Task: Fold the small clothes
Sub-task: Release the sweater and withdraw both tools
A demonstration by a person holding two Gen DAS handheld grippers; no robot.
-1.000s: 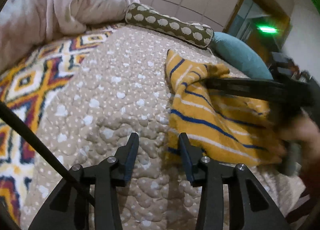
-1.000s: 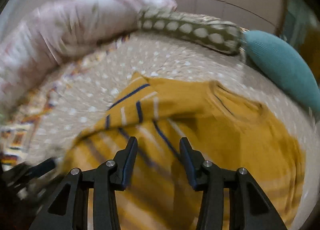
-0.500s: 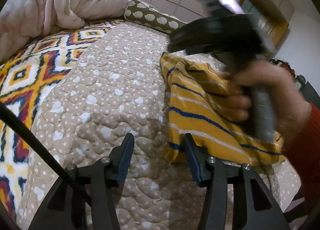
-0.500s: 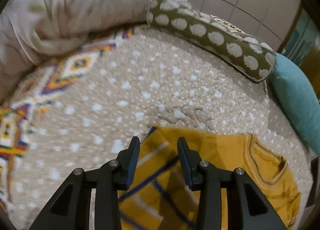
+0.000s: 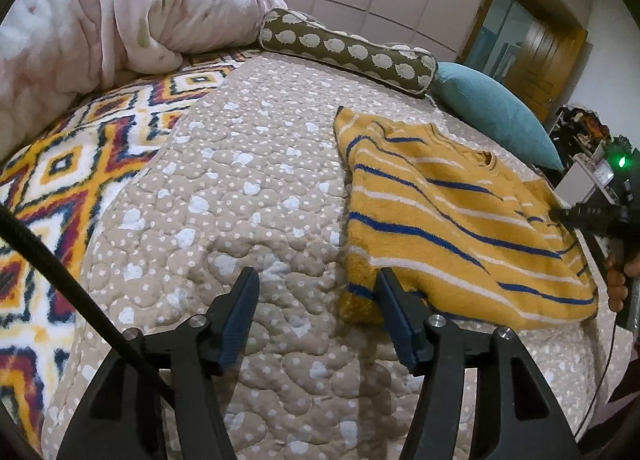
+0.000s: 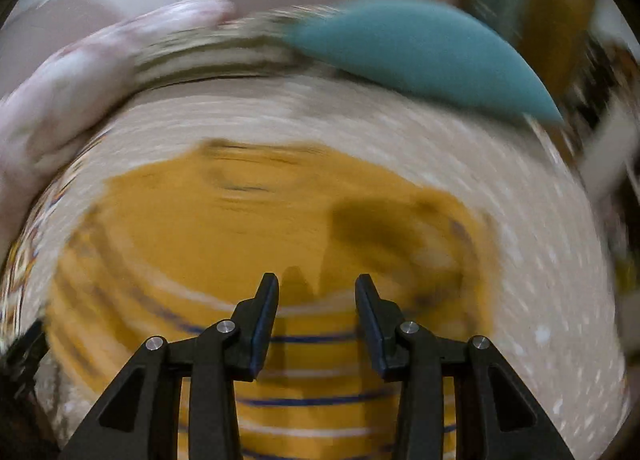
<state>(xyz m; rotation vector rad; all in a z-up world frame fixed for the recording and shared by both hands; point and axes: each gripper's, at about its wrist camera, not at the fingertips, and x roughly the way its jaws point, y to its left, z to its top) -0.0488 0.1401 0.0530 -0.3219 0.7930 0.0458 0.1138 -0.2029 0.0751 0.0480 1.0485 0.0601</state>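
Observation:
A small yellow sweater (image 5: 452, 228) with blue and white stripes lies folded on the beige dotted quilt (image 5: 240, 188). My left gripper (image 5: 316, 280) is open and empty, low over the quilt, with its right finger at the sweater's near left corner. My right gripper (image 6: 316, 284) is open and empty above the sweater (image 6: 256, 220); that view is blurred by motion. It also shows at the right edge of the left wrist view (image 5: 588, 216), over the sweater's right side.
A pink blanket (image 5: 120, 8) is heaped at the back left beside a patterned throw (image 5: 68, 164). An olive bolster (image 5: 348, 50) and a teal cushion (image 5: 492, 112) lie along the far side. A black cable (image 5: 60, 276) crosses the left foreground.
My right gripper swung from the sweater's far left corner over to its right side and turned. My left gripper opened wider and stayed by the near left corner. The sweater lies flatter.

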